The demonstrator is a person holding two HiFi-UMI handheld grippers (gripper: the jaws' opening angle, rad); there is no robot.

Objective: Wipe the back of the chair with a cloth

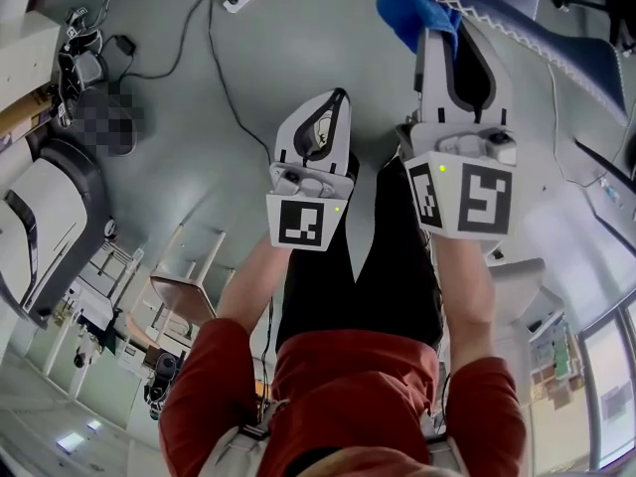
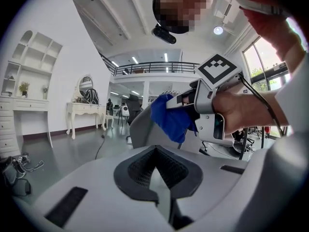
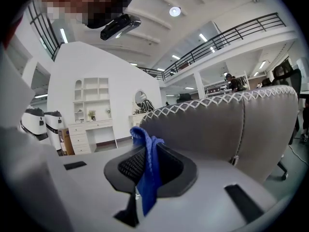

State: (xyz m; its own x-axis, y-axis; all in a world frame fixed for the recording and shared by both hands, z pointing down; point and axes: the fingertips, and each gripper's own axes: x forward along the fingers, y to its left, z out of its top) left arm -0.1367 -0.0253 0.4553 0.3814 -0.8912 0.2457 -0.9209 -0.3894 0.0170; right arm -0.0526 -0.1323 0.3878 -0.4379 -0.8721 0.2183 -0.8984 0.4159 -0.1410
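While I held the right gripper [image 1: 443, 40] near the grey padded chair back with white cross-stitched edging [image 3: 231, 129], its jaws were clamped tight on a blue woven cloth [image 3: 148, 174]. I could not tell whether the cloth touched the chair. My left gripper [image 1: 336, 105] sat just beside, jaws pressed together on nothing.

Grey floor [image 1: 179, 97], white shelves [image 2: 30, 64], mezzanine railing [image 2: 149, 67], ceiling light [image 3: 175, 11]

The left gripper's [image 2: 157, 175] fingers are closed together, with nothing between them. Beyond it a hand [image 2: 241, 111] holds the right gripper [image 2: 179, 100], clamped on a blue cloth [image 2: 170, 121] at the grey chair back [image 2: 141, 129]. A white table [image 2: 87, 111] stands by the left wall.
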